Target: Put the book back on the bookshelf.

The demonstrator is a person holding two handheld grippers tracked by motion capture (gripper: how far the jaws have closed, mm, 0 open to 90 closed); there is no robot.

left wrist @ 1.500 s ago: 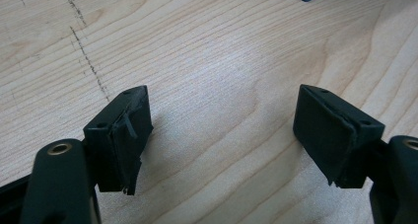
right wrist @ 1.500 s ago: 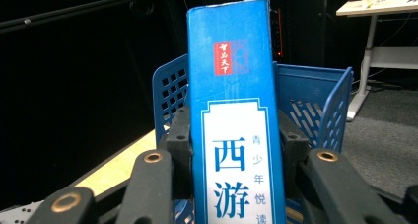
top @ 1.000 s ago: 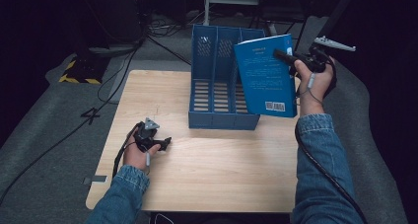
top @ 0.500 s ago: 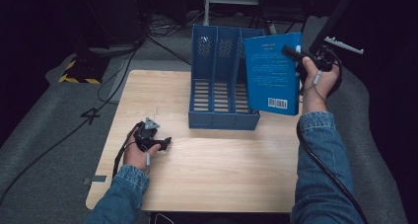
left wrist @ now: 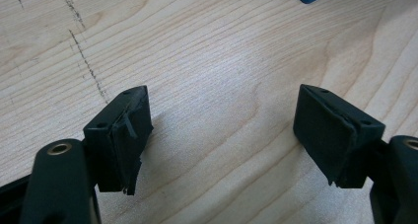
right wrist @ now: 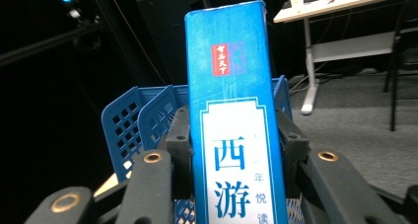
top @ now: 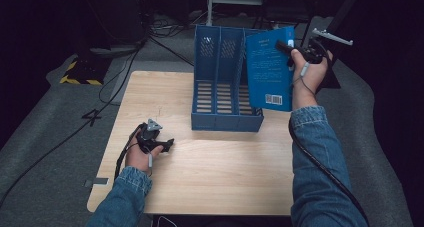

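Observation:
A thick blue book with Chinese characters on its spine hangs nearly upright over the right end of a blue slotted file rack. My right gripper is shut on the book's spine edge near its top, and in the right gripper view both pads press on its covers. The rack's perforated dividers rise behind the book. My left gripper rests low on the wooden table, open, with bare wood between its jaws.
The rack stands at the table's far middle, with several slots. Cables trail over the grey carpet on the left, beside a yellow-and-black striped object. A white desk stands far behind. A cable runs along the right sleeve.
The right gripper has carried the book a little to the right and up. The book has swung from a lean to nearly upright. The left gripper has stayed put.

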